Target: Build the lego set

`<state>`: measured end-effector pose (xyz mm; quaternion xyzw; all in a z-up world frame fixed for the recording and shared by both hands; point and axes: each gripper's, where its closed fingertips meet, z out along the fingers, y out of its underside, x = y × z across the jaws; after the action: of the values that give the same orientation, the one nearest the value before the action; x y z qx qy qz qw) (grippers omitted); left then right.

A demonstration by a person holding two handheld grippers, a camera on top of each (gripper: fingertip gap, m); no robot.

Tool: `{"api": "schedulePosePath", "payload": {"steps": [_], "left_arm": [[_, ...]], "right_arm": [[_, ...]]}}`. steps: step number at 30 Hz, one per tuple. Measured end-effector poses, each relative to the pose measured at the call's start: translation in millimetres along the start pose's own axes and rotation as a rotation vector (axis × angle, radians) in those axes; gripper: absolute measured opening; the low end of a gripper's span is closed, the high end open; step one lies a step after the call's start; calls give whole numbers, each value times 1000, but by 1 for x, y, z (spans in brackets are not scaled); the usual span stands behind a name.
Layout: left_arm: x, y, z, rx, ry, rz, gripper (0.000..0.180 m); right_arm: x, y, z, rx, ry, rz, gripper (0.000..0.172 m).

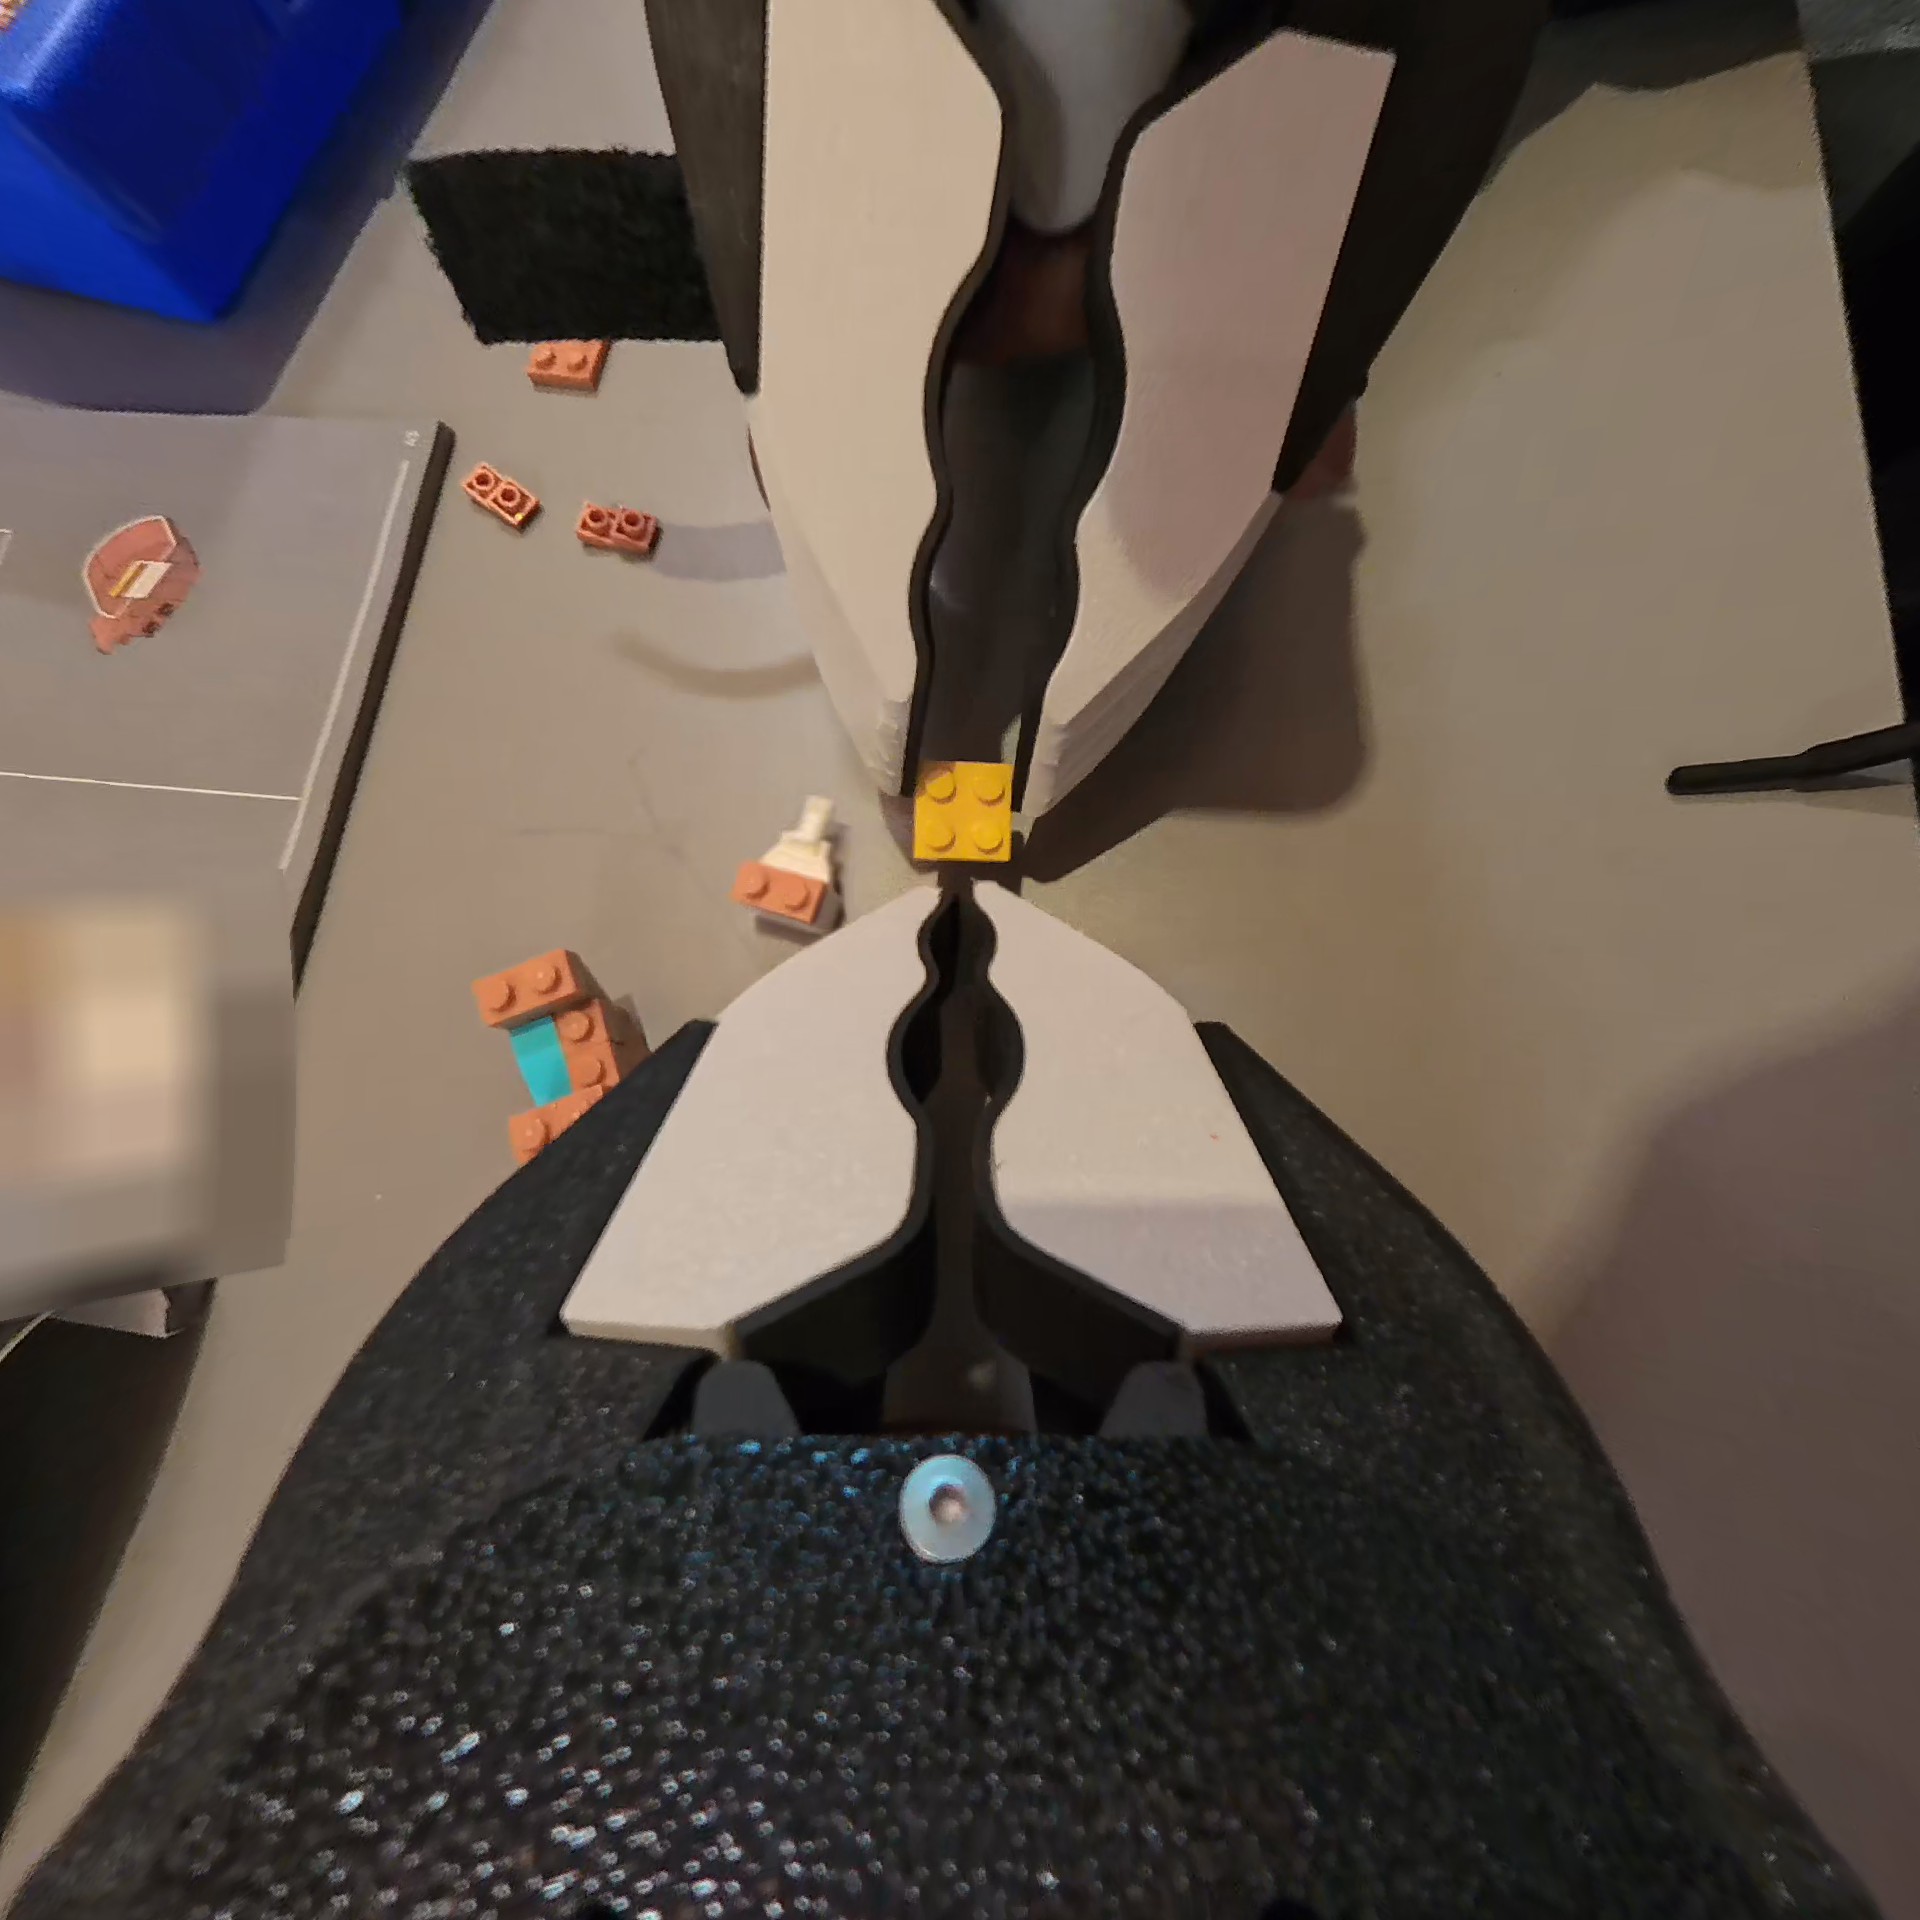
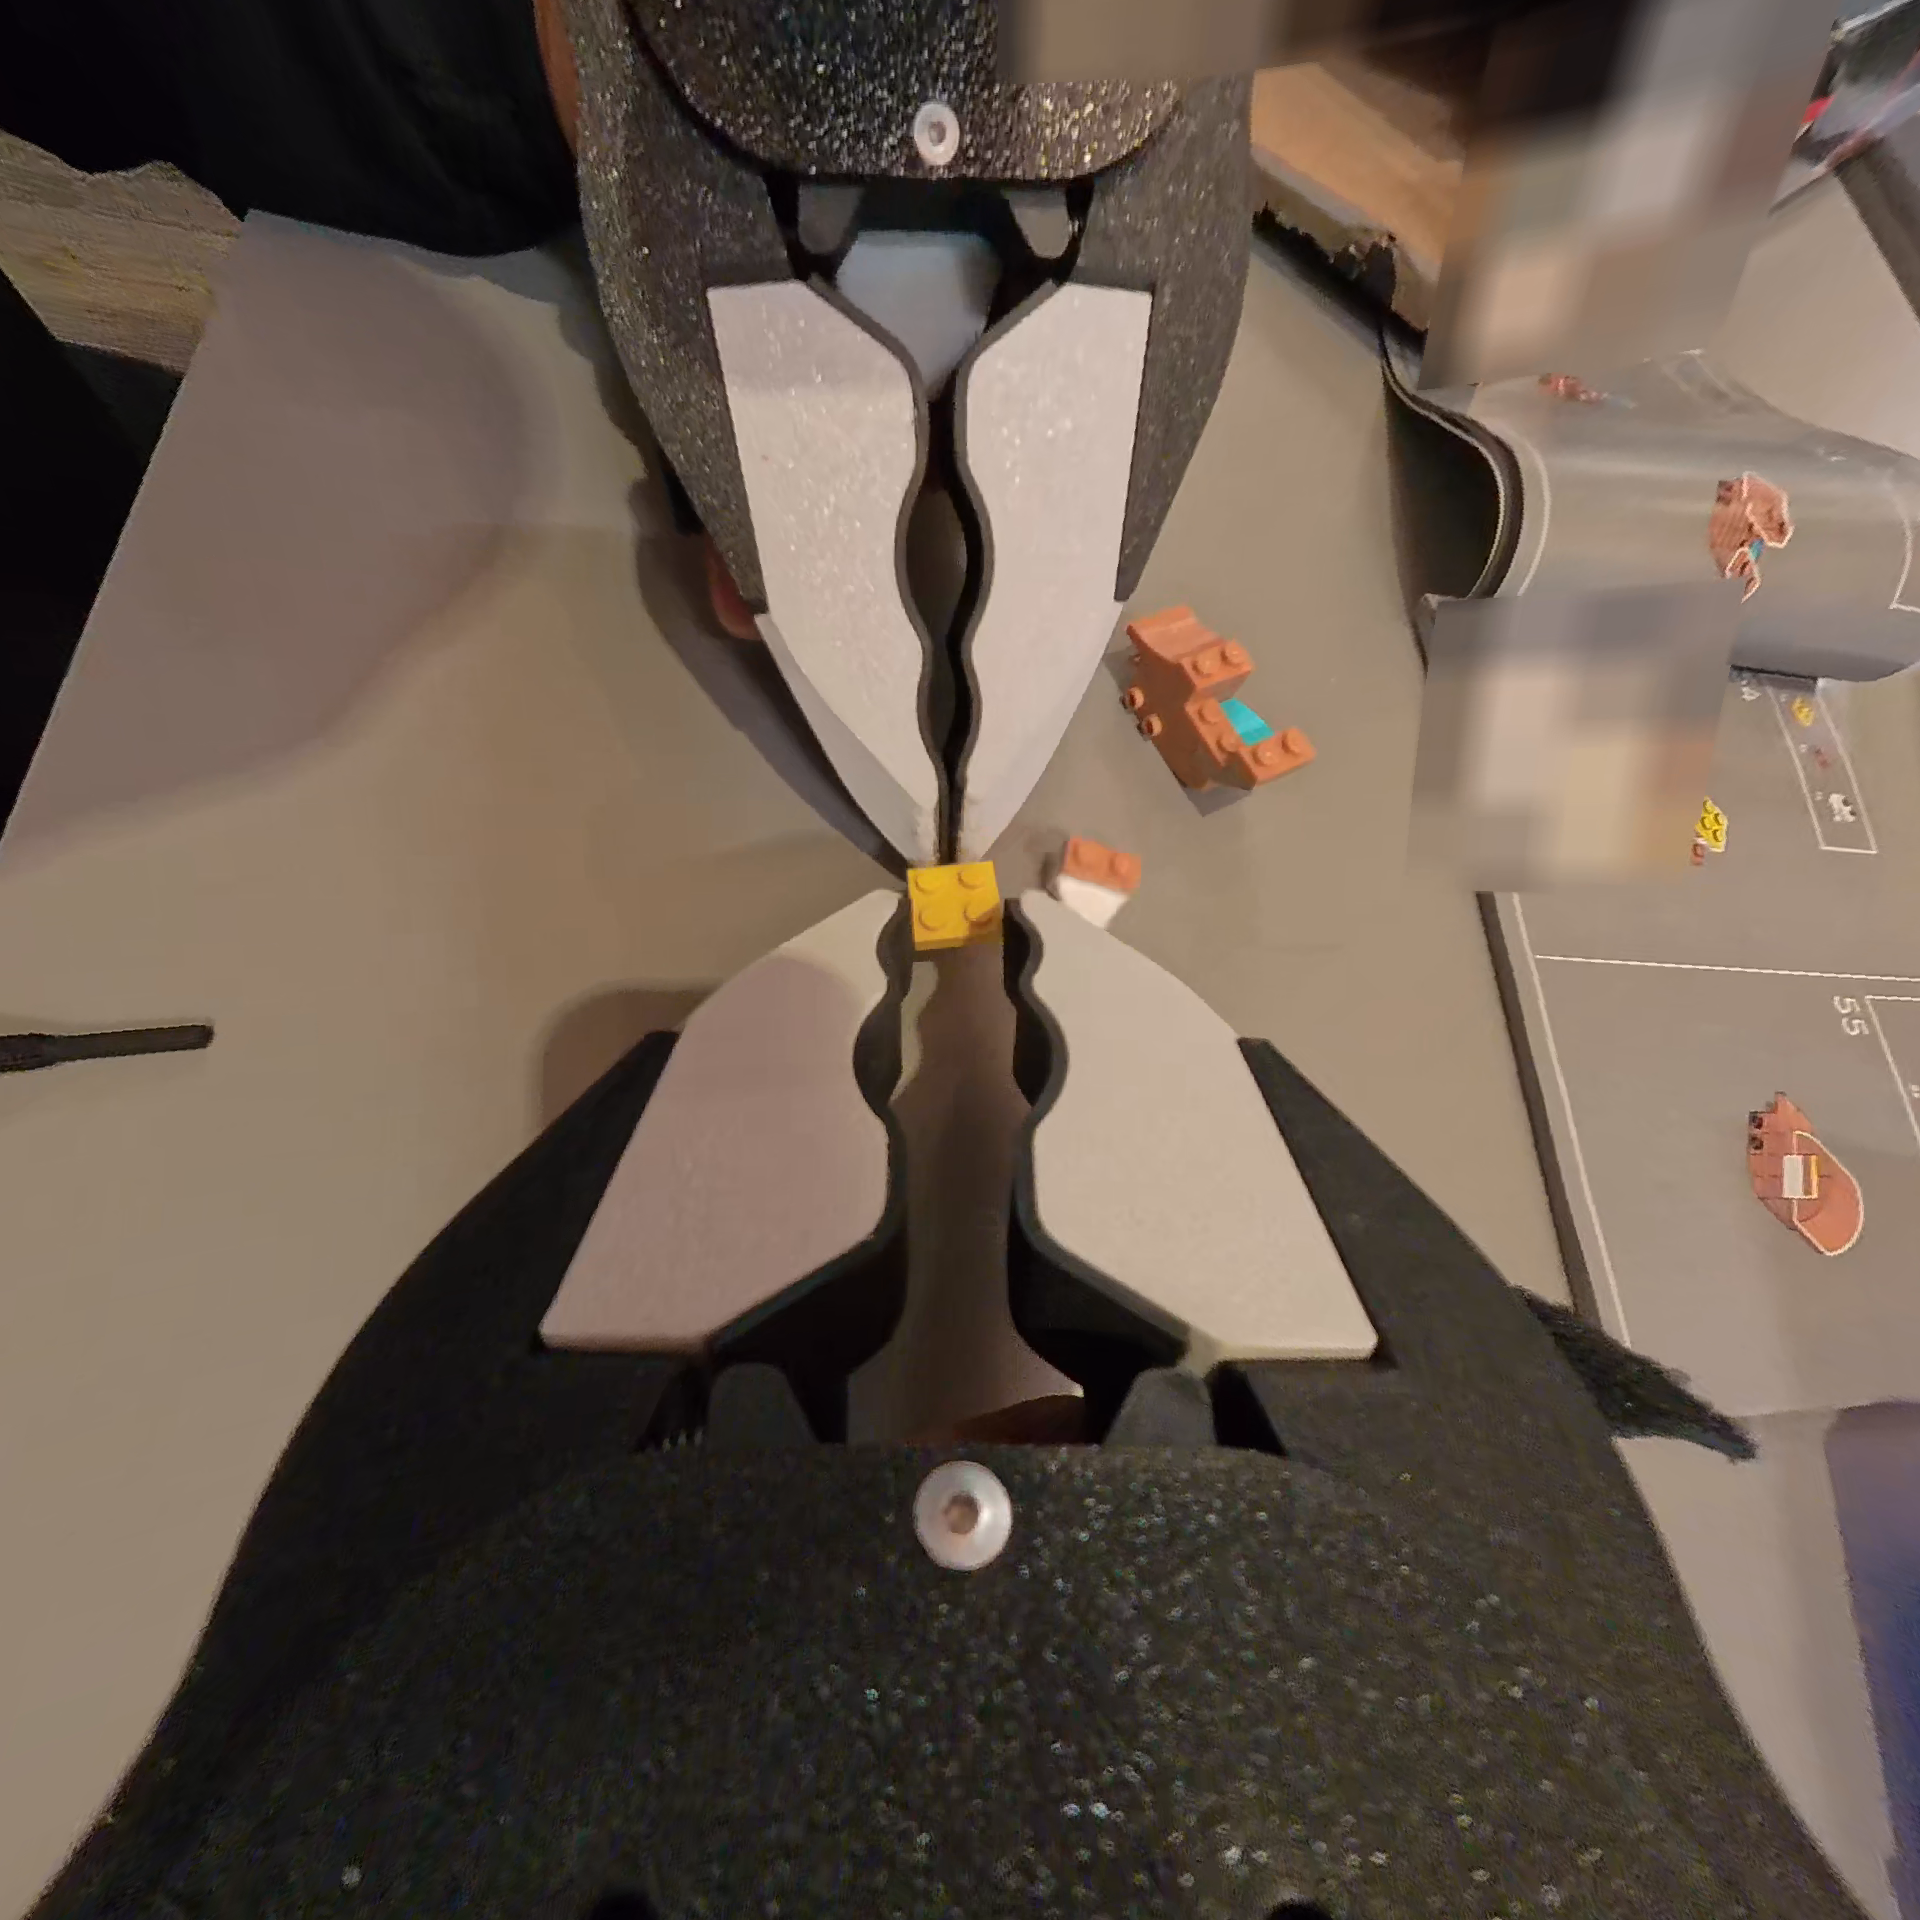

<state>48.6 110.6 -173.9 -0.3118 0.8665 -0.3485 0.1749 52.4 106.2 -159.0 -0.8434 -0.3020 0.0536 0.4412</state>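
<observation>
A yellow two-by-two plate (image 2: 954,906) sits studs-up between my right gripper's fingertips (image 2: 954,925), and the pads press on its two sides just above the grey table (image 2: 416,935). In the left wrist view the plate (image 1: 961,812) shows at the tip of the right gripper (image 1: 966,790), which comes in from the top. My left gripper (image 1: 961,896) is shut with nothing between its pads. Its closed tips point at the plate's near edge, right against it. It also shows in the right wrist view (image 2: 948,847), facing the right gripper.
A brown build with a teal piece (image 1: 556,1049) (image 2: 1216,707) and a small brown-and-white piece (image 1: 790,883) (image 2: 1096,883) lie beside the grippers. Loose brown plates (image 1: 501,494) lie farther off. An instruction booklet (image 1: 208,623), a blue bin (image 1: 156,156), a black block (image 1: 561,249) and a black pen (image 1: 1787,769) ring the area. Both grippers' tips are close together, under 4 cm apart. My right gripper's tips are some 12 cm from the black pen (image 1: 1787,769). The right camera catches it too, in the right wrist view (image 2: 78,1035).
</observation>
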Motion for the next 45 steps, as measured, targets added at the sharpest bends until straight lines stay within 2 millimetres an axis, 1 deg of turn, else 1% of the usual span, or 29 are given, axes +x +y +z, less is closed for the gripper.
{"api": "schedulePosePath", "payload": {"steps": [3, 5, 8, 10, 13, 17, 22, 26, 29, 32, 34, 37, 40, 42, 43, 45], "left_arm": [[-6, 2, -1, -4, -43, 5, 0], [-11, 3, -5, 7, -56, -34, 0], [-23, 2, -9, 30, -101, -125, 10], [-28, 2, -11, 36, -120, -157, 14], [-29, 2, -8, 16, -143, -164, 16], [-33, 2, -2, -23, -179, -179, 18], [-40, -2, -1, -89, -259, -101, 20], [-42, -2, 3, -151, -273, -44, 21], [-42, 1, 7, -199, -250, -15, 17], [-34, -4, 10, -198, -166, 90, 17], [-27, -8, 13, -199, -108, 220, 17], [-7, -14, 16, -165, 25, 468, 17], [7, -20, 20, -125, 153, 614, 17], [13, -25, 21, -77, 227, 632, 18], [13, -30, 21, -50, 244, 606, 20], [8, -42, 17, 5, 220, 522, 26]], "right_arm": [[4, 1, -4, 0, 15, 0, 16], [11, 2, -7, 9, 40, 21, 16], [22, 6, -9, -2, 79, 66, 16], [24, 11, -8, -25, 88, 67, 16], [25, 15, -9, -47, 96, 52, 16], [28, 19, -16, -45, 108, 57, 16], [30, 24, -27, -39, 118, 54, 16], [27, 26, -31, -41, 112, 35, 16], [26, 29, -35, -44, 111, 20, 16], [25, 32, -40, -39, 111, 5, 16], [25, 32, -45, -27, 107, -1, 16], [19, 31, -49, 5, 79, -9, 16], [11, 34, -49, 12, 40, -24, 16], [7, 36, -47, -5, 34, -39, 16], [7, 37, -45, -14, 36, -45, 16], [5, 37, -43, -27, 40, -52, 16]]}}
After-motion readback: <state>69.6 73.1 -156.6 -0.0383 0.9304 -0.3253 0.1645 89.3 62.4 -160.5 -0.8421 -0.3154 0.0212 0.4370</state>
